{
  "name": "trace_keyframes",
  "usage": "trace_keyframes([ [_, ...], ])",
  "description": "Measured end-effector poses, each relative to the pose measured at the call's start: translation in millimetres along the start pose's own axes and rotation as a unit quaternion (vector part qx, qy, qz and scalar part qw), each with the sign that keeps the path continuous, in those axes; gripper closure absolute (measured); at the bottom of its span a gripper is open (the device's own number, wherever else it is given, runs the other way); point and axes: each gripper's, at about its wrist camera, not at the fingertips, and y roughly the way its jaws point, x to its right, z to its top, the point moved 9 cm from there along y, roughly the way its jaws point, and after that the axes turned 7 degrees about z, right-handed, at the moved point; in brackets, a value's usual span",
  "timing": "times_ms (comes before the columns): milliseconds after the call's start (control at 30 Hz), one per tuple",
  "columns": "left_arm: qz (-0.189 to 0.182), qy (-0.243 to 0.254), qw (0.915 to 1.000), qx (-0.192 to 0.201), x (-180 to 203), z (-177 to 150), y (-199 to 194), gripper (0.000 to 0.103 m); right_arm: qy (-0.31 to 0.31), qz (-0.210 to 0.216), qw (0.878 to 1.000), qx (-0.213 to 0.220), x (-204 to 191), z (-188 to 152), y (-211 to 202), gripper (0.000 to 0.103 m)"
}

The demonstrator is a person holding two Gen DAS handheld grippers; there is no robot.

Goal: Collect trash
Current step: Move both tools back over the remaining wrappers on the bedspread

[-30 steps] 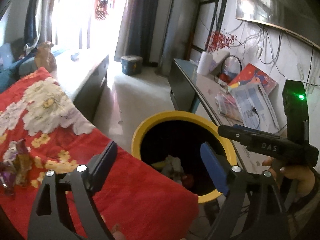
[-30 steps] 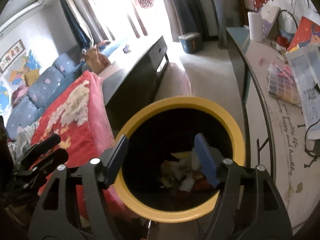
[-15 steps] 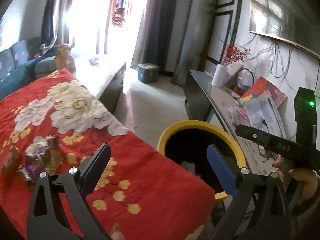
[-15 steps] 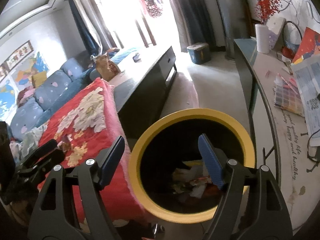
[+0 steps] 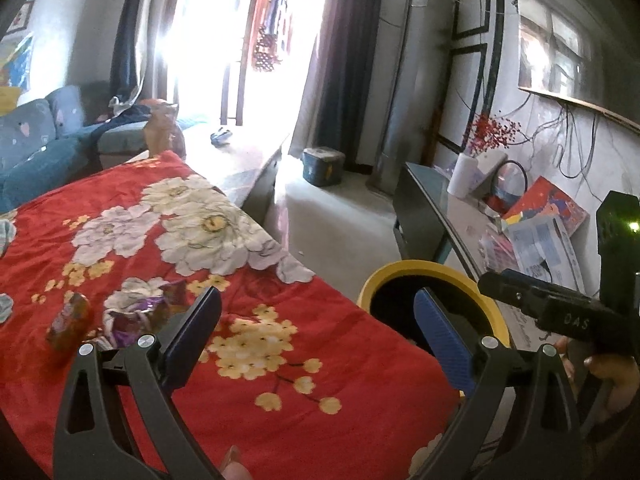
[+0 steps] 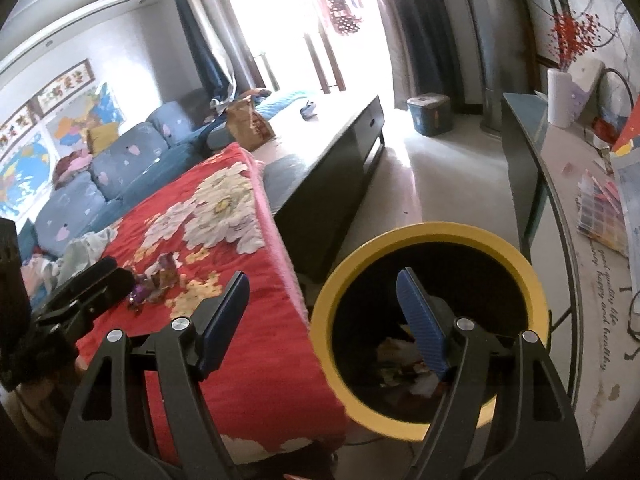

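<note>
Wrappers (image 5: 132, 316) are lying crumpled, probably light and slippery; pinch raised folds. Both grippers are gaping empty.

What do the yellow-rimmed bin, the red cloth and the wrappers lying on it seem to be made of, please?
The bin looks like matte plastic: smooth, evenly yellow rim, dark inside. The cloth looks like soft woven or plush fabric: printed flowers, gentle folds, draped edge. The wrappers are probably foil or plastic film: crinkled, purple, with shiny glints, though blurred.
</note>
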Motion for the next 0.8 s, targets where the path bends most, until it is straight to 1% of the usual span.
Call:
trace_keyframes([
  [433, 0.032, -0.028, 0.9989, 0.017, -40.9, 3.3, -17.7, 0.009, -0.036, 0.020, 0.999, -0.007, -41.5, -6.0, 4.9, 0.032],
  [800, 0.057, -0.048, 0.9970, 0.021, -73.4, 1.0, -26.4, 0.009, -0.065, 0.038, 0.997, -0.019, -74.1, -9.3, 18.0, 0.032],
])
